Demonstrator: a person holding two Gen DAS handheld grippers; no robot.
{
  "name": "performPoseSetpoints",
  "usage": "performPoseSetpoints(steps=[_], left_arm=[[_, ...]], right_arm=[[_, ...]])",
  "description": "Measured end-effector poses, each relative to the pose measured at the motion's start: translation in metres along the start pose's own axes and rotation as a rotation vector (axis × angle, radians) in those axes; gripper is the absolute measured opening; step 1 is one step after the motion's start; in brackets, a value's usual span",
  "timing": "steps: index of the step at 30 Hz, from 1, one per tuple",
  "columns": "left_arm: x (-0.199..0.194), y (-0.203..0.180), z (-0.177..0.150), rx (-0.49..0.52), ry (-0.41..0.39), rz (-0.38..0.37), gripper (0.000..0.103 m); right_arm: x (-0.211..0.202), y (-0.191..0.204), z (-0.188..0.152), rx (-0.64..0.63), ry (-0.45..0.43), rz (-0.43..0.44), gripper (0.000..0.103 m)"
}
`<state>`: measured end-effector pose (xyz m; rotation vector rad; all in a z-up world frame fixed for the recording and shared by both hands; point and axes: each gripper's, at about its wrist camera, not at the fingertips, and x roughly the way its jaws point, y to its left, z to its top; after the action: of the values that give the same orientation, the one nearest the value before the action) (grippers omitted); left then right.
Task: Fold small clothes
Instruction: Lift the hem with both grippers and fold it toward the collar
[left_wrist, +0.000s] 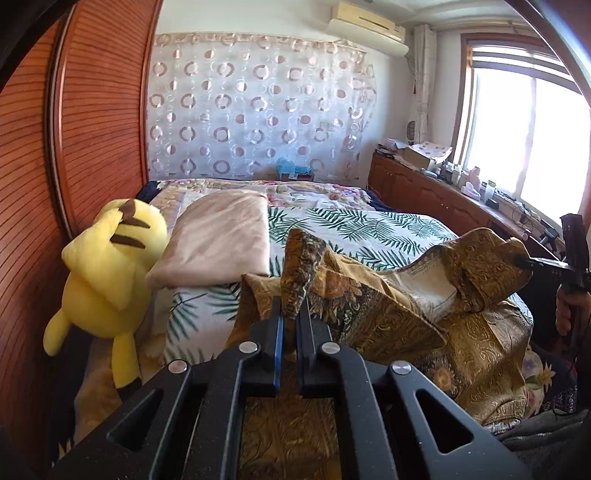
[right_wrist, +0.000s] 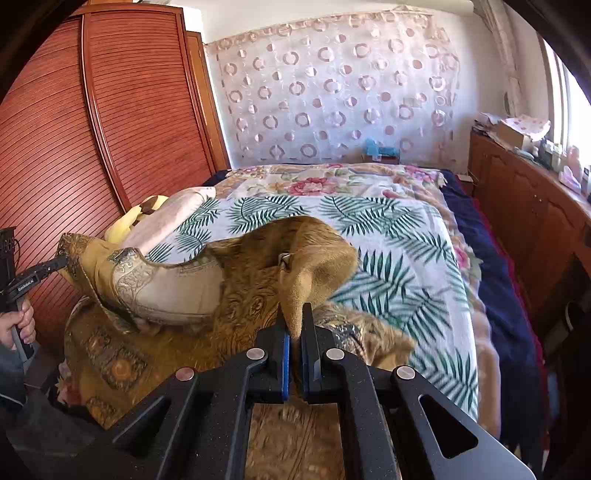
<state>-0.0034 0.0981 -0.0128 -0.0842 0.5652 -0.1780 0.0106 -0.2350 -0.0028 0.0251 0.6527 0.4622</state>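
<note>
While both tools are clamped tight, each pinches a raised edge of the brown patterned garment (left_wrist: 369, 295). Left tool (left_wrist: 291, 317) grips a fold at lower centre of its frame; right tool (right_wrist: 295, 325) grips another fold likewise. Garment lies bunched on the bed (right_wrist: 406, 229), lower half of both frames. Yellow plush toy (left_wrist: 107, 273) sits at left, touching a pink pillow (left_wrist: 221, 236).

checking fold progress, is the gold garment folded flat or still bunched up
Still bunched up: the gold garment is crumpled, its pale lining showing, and the left gripper and right gripper each pinch a raised edge.
</note>
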Motion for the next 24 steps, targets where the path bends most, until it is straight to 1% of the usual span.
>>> performPoseSetpoints(steps=[3,6,10,14,18,19,20,21,22,24], left_arm=[[-0.009,0.007,-0.007,-0.013,0.009,0.005,0.006],[-0.016,0.008,-0.013,0.007,0.02,0.019,0.006],[-0.014,0.01,-0.02,0.012,0.047,0.031,0.006],[-0.001,0.013,-0.032,0.011,0.094,0.04,0.006],[0.005,0.017,-0.038,-0.004,0.119,0.033,0.007],[0.004,0.018,-0.038,-0.013,0.118,0.026,0.009],[0.001,0.02,-0.036,-0.021,0.111,0.019,0.015],[-0.001,0.021,-0.035,-0.025,0.103,0.015,0.023],[-0.005,0.022,-0.033,-0.029,0.089,0.012,0.027],[-0.012,0.025,-0.028,-0.03,0.057,0.015,0.045]], right_arm=[[-0.01,-0.001,-0.011,0.024,0.013,0.007,0.004],[-0.018,0.001,-0.017,0.026,0.03,-0.013,0.004],[-0.031,0.004,-0.027,0.023,0.057,-0.013,0.004],[-0.022,0.005,-0.041,0.005,0.13,-0.043,0.004],[-0.011,-0.003,-0.052,0.03,0.179,-0.056,0.004],[-0.011,-0.005,-0.052,0.04,0.176,-0.055,0.004],[-0.011,-0.006,-0.052,0.049,0.171,-0.048,0.004],[-0.013,-0.007,-0.05,0.056,0.165,-0.046,0.004],[-0.014,-0.007,-0.046,0.057,0.16,-0.05,0.009],[-0.02,-0.005,-0.04,0.048,0.141,-0.073,0.011]])
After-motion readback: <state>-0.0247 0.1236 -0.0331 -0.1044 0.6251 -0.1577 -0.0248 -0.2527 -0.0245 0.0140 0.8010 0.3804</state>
